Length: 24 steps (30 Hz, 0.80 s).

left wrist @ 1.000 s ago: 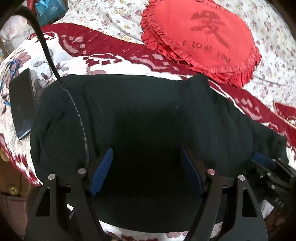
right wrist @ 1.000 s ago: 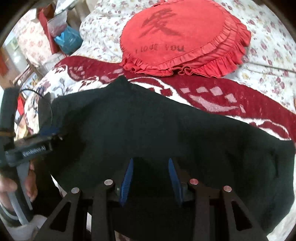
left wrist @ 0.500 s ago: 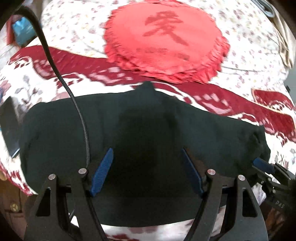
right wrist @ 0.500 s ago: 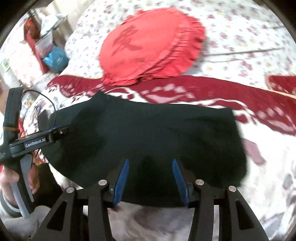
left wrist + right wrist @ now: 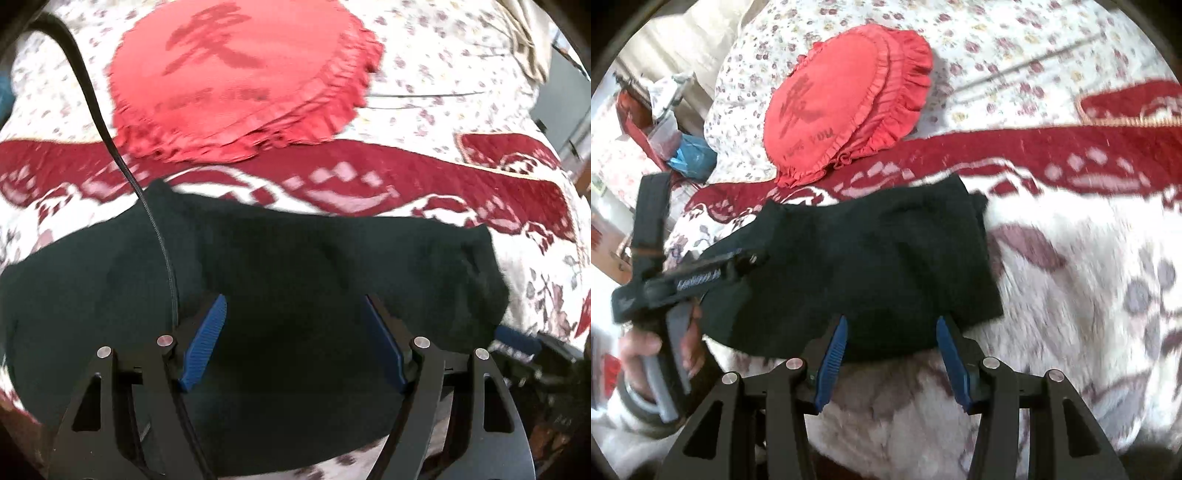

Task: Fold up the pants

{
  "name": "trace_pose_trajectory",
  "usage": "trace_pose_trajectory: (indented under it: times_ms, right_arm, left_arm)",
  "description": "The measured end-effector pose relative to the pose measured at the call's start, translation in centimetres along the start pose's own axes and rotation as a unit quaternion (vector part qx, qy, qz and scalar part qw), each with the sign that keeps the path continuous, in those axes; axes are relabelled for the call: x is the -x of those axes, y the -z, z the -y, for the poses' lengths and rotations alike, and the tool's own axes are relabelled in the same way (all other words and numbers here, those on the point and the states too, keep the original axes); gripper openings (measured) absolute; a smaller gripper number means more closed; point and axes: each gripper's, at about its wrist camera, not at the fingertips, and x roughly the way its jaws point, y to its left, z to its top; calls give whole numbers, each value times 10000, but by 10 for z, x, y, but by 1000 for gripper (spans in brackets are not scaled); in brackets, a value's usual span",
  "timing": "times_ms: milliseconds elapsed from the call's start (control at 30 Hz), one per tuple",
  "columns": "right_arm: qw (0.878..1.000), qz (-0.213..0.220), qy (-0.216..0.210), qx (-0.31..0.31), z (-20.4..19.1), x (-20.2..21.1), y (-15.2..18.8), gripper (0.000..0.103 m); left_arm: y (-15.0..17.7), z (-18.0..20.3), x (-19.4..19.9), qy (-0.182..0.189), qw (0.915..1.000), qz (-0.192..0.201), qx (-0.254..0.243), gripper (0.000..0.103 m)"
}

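The black pants (image 5: 314,266) lie folded into a compact rectangle on the red and white blanket; they also show in the right wrist view (image 5: 871,258). My left gripper (image 5: 293,321) is open, its blue pads spread wide just above the pants' near half, holding nothing. My right gripper (image 5: 892,332) is open and empty at the pants' near right edge, its pads (image 5: 834,350) just off the cloth. The left gripper also shows at the left of the right wrist view (image 5: 701,275), held in a hand over the pants' left end.
A round red ruffled cushion (image 5: 236,77) lies on the floral bedspread (image 5: 443,66) behind the pants. A black cable (image 5: 110,144) hangs across the left view. Bags and clutter (image 5: 683,155) sit beside the bed at the far left.
The pants look shorter than before, with the right end now lying over the middle. My right gripper has opened wider and drawn back to the pants' near edge. The left gripper stayed open.
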Motion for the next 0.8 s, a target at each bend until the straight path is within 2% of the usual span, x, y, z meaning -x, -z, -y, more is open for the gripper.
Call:
trace_pose_trajectory:
  times_ms: [133, 300, 467, 600, 700, 800]
  right_arm:
    - [9996, -143, 148, -179, 10, 1, 9, 49]
    - [9991, -43, -27, -430, 25, 3, 13, 50]
    - [9969, 75, -297, -724, 37, -12, 13, 51]
    - [9946, 363, -525, -818, 40, -16, 14, 56]
    - [9907, 560, -734, -999, 45, -18, 13, 58]
    - [9856, 771, -919, -1192, 50, -21, 10, 58]
  left_arm:
    - [-14, 19, -10, 330, 9992, -98, -215, 75]
    - [-33, 42, -27, 683, 9962, -270, -478, 75]
    - [-45, 76, -46, 772, 9912, -410, -995, 75]
    - [-52, 100, -63, 881, 9860, -487, -1333, 75]
    - [-55, 113, -72, 755, 9844, -417, -1534, 75]
    - [-56, 117, -77, 873, 9821, -369, -1626, 75]
